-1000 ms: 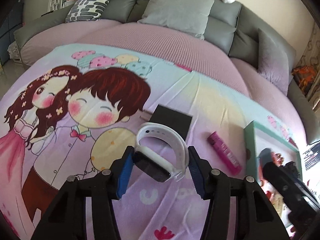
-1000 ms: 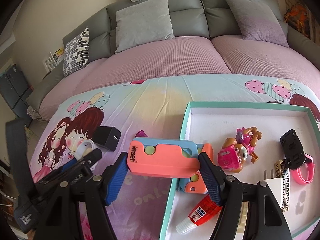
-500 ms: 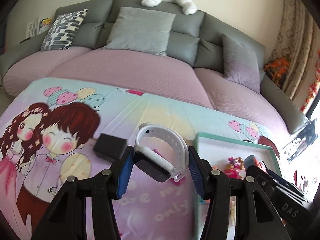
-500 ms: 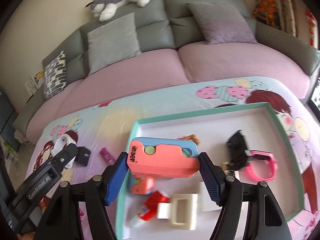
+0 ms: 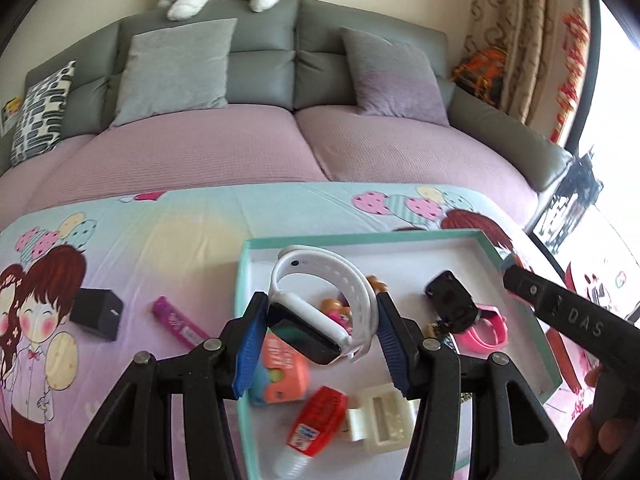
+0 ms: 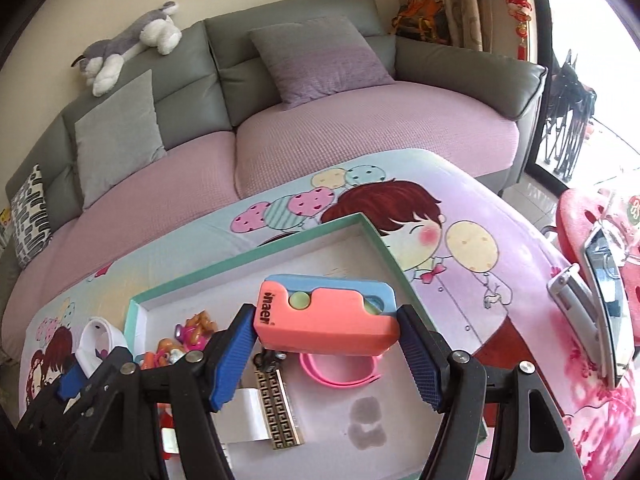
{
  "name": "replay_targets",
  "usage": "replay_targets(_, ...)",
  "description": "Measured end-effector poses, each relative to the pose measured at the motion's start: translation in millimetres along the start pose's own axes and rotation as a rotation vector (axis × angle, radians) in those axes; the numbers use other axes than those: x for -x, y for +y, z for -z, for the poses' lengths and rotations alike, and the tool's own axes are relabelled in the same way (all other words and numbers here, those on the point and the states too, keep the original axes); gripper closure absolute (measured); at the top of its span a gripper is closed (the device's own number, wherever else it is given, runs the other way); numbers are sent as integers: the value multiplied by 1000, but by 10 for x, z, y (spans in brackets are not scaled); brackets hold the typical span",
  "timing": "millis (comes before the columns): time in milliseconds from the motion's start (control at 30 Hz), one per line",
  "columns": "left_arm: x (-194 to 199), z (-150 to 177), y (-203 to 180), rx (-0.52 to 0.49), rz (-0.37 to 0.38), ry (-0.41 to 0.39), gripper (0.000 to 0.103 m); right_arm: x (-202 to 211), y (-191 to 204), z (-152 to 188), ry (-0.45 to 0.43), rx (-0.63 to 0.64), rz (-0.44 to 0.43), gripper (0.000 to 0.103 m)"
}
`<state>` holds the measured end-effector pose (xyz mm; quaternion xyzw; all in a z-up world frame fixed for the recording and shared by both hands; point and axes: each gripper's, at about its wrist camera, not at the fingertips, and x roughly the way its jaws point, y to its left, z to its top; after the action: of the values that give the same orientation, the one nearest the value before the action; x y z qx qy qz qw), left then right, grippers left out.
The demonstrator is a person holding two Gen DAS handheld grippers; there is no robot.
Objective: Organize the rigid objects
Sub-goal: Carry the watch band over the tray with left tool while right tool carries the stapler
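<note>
Over the rectangular tray (image 5: 520, 276), the left gripper (image 5: 318, 336) clamped a smooth white watch (image 5: 320, 304); the right gripper (image 6: 326, 352) pinched a blocky coral toy (image 6: 326, 316).

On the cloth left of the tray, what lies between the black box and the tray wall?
In the left wrist view, a magenta tube lies on the cloth between the black box and the tray wall, touching neither.
</note>
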<state>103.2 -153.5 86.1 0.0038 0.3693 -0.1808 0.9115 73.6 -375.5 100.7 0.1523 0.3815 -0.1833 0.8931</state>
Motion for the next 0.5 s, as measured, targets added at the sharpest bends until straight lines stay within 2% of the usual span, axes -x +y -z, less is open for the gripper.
replay_targets(200,-134,71,-158,-24,34,56,48,-90,-159,13,25,-41,24,30)
replay_targets(500,-326,186,-180,-27,24,124,47,-428,-147,139,119,-40,35,30)
